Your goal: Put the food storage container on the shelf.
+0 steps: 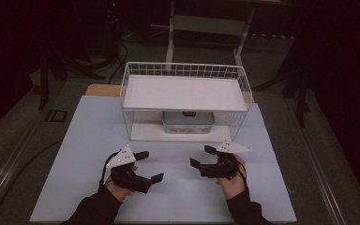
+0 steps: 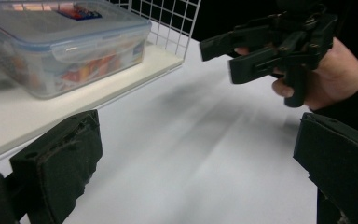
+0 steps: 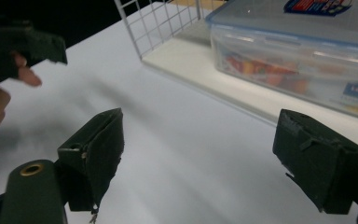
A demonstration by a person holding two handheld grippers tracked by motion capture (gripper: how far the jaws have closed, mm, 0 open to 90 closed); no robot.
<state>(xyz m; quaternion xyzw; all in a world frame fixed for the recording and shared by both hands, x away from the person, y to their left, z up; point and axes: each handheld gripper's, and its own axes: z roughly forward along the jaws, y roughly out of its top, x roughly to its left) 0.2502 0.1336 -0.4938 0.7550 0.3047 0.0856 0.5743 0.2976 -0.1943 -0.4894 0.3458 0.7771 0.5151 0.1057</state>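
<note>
A clear lidded box [image 1: 188,122] with a blue rim and colourful contents sits on the lower shelf of a white wire rack [image 1: 183,93]. In the left gripper view the box [image 2: 65,42] is at the upper left; in the right gripper view the box [image 3: 298,51] is at the upper right. My left gripper [image 1: 151,166] hovers low over the white mat, in front of the rack and left of centre. It is open, with nothing between its jaws [image 2: 196,163]. My right gripper [image 1: 201,156] is held opposite it, also open and empty [image 3: 205,154], and its jaws point toward the left one [image 2: 220,60].
The white mat [image 1: 93,140] covers the table around the rack. The rack's wire sides and its top shelf stand just behind the hands. Dark floor, cables and a frame lie beyond the table.
</note>
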